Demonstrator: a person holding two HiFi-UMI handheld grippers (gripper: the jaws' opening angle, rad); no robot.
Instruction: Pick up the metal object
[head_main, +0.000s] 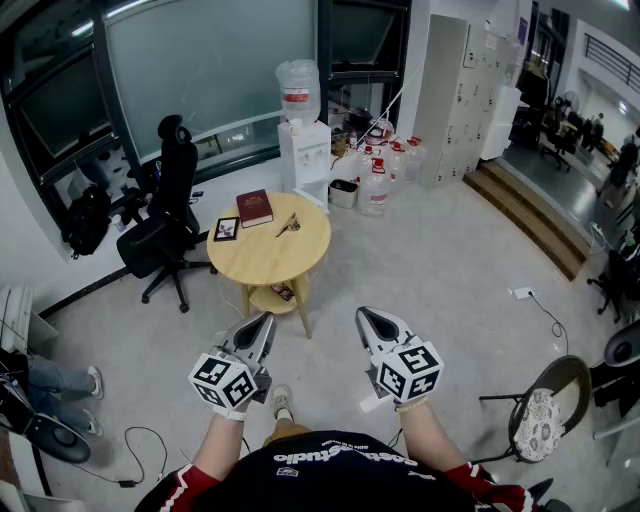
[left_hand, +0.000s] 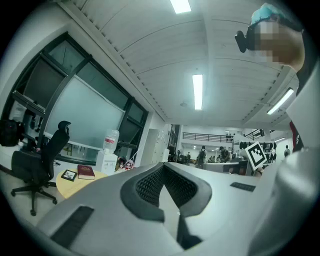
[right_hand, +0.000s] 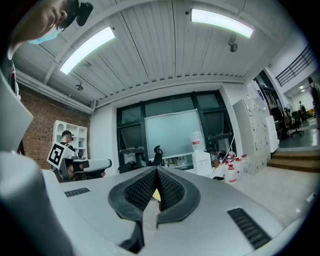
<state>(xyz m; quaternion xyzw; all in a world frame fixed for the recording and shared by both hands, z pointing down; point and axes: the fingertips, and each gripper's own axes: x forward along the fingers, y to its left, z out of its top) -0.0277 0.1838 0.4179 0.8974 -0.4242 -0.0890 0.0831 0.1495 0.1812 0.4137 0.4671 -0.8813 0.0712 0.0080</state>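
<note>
Fingers of left gripper (head_main: 265, 321) and right gripper (head_main: 365, 316) meet, empty. Best walk to table (head_main: 305, 262), then spread one pair around metal object (head_main: 289, 226).

The metal object (head_main: 289, 226) near the far edge of the bench (head_main: 300, 262) is too small to tell its form. The book's (head_main: 254, 207) cover print and the small frame's (head_main: 226, 229) picture cannot be read. An item (head_main: 283, 292) on the lower shelf is half hidden under the bench top. In the left gripper view, the left hand-held gripper (left_hand: 164, 167) covers most of the bench. A seated person (head_main: 60, 385) is cut off at the head view's left edge.
</note>
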